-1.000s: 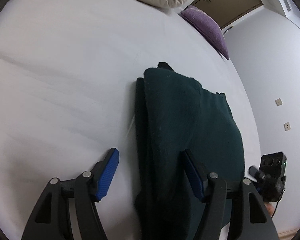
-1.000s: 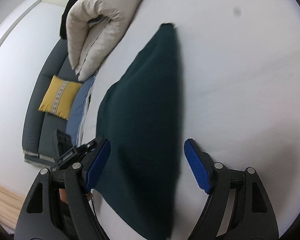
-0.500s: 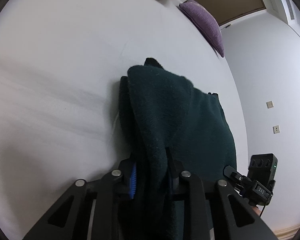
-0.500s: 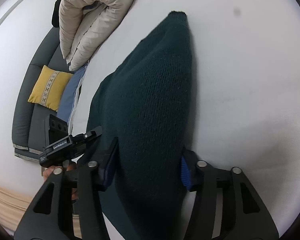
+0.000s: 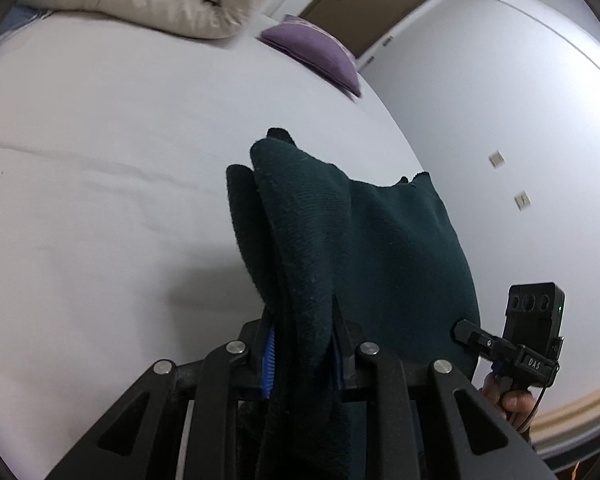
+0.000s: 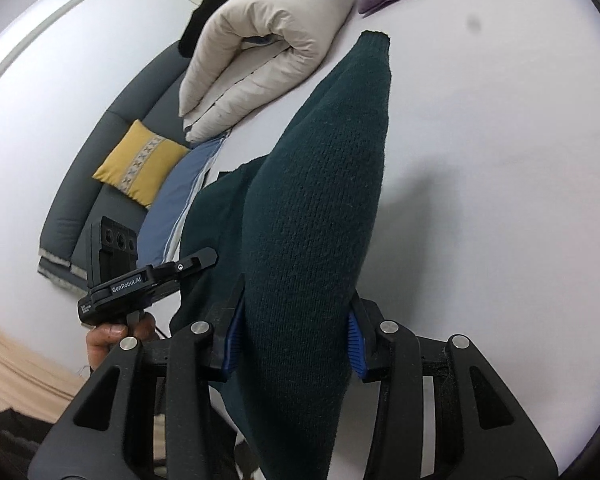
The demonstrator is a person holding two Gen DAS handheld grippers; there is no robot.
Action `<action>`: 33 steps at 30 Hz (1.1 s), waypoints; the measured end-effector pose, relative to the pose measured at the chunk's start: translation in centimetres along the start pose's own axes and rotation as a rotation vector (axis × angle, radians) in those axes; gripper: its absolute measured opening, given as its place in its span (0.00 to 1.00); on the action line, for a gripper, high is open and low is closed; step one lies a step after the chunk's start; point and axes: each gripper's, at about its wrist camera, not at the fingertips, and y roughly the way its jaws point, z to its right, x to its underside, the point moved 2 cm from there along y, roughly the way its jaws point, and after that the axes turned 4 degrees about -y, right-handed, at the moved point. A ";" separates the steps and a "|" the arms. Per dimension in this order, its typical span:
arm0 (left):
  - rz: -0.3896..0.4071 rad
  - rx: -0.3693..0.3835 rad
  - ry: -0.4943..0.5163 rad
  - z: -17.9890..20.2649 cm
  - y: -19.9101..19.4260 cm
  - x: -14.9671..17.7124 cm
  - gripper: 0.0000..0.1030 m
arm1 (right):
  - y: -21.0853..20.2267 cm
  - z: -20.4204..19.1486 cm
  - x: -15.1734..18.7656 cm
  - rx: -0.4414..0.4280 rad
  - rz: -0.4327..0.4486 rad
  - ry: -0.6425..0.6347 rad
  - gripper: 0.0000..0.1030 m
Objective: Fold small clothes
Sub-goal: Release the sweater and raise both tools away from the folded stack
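Wide white bed sheet (image 5: 120, 184) fills both views, flat, a few shallow creases. Rolled cream quilted duvet (image 6: 268, 52) lies at the far end, with a purple cushion (image 5: 320, 48) beside it. Grey sofa (image 6: 112, 140) beyond the bed edge carries a yellow patterned cushion (image 6: 140, 166).

Dark green knitted garment (image 6: 320, 208), already doubled over, is raised at the near edge; its far end (image 5: 276, 136) appears to trail on or just above the sheet, though I cannot tell which.

Left hand-held gripper (image 5: 304, 352) is pressed together on a thick bundle of layers at the near left edge. Right hand-held gripper (image 6: 296, 340) is pinching the near right edge, its blue pads (image 6: 356, 346) sunk into the knit.

Handling, as judged: soft, limp, light, somewhat bulky. It sags between the two grips and holds no shape of its own. The coarse knit looks grippy rather than slippery, and nothing is fragile. Layers may shear apart if only the outer one is caught. Best hold: at the corners of the near edge, biting all layers, keeping the span between the grips taut so the fold lands square.
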 end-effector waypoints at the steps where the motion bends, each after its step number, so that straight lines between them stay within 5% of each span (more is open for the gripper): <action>1: -0.007 0.005 -0.006 -0.1 -0.2 0.7 0.23 | -0.9 0.0 0.9 -0.001 0.003 -0.004 0.38; 9: -0.116 -0.089 -0.085 -3.9 6.1 6.0 0.25 | -1.9 5.3 7.9 0.002 -0.028 0.117 0.38; 11: -0.106 -0.047 -0.135 -5.3 6.9 6.4 0.27 | -0.1 7.9 9.6 0.062 -0.066 0.158 0.40; 14: -0.100 -0.062 -0.115 -4.5 6.7 6.6 0.28 | -0.6 9.6 11.3 -0.028 0.017 0.194 0.39; 20: -0.072 -0.067 -0.127 -4.3 6.1 6.7 0.39 | -1.4 8.9 12.4 -0.002 0.046 0.187 0.43; 24: 0.036 -0.160 -0.061 -3.5 2.7 7.0 0.39 | -2.5 8.1 12.0 0.064 0.069 0.190 0.47; 27: 0.187 -0.271 0.065 -0.6 -1.2 7.5 0.47 | -6.0 7.1 12.8 0.168 0.127 0.172 0.47; 31: 0.444 -0.445 0.230 3.8 -5.7 8.7 0.93 | -10.7 4.6 13.8 0.336 0.213 0.084 0.50; 33: 0.593 -0.465 0.298 6.1 -8.3 10.4 1.00 | -12.7 1.7 14.3 0.412 0.273 -0.002 0.56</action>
